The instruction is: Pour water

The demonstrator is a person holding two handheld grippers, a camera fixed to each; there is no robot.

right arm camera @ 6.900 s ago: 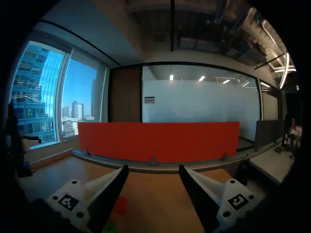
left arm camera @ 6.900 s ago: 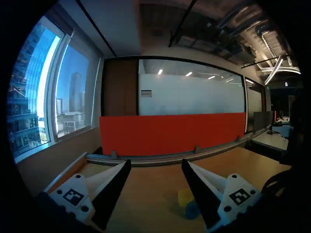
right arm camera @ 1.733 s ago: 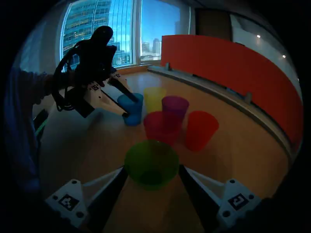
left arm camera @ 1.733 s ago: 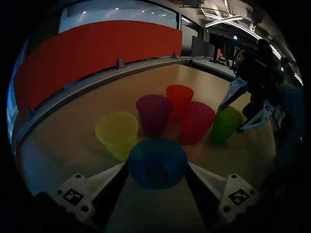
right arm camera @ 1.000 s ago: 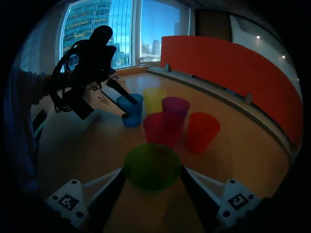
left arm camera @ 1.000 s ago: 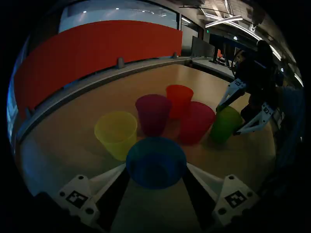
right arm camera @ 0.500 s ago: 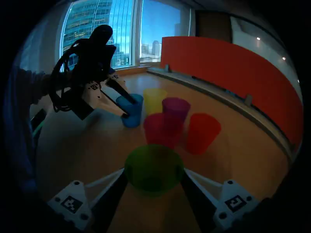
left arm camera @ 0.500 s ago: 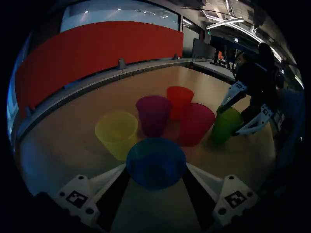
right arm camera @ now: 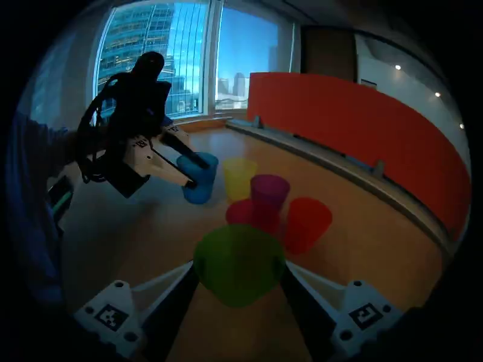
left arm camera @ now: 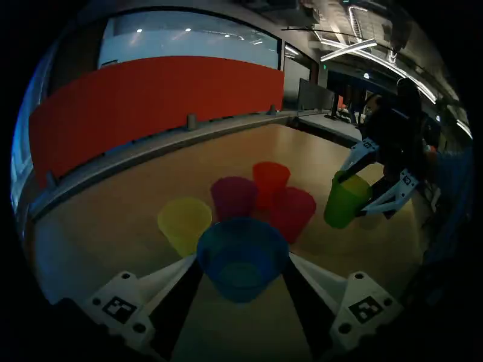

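Liftoff: my left fingers [left arm camera: 172, 283] pinch blue cup [left arm camera: 243, 265], right fingers [right arm camera: 175, 289] pinch green cup [right arm camera: 239, 262], both now off bench [left arm camera: 121, 223]; I'd pour next.

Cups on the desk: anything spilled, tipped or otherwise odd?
Nothing stands out. The yellow cup, purple cup, orange cup and red cup stand upright on the desk, no spill; left gripper holds the blue cup, right gripper the green cup.

A red wall [left arm camera: 157, 102] and windows [right arm camera: 181, 60]
The wall stands far ahead of the left claw [left arm camera: 241, 258]; windows shine far beyond the right claw [right arm camera: 239, 263].
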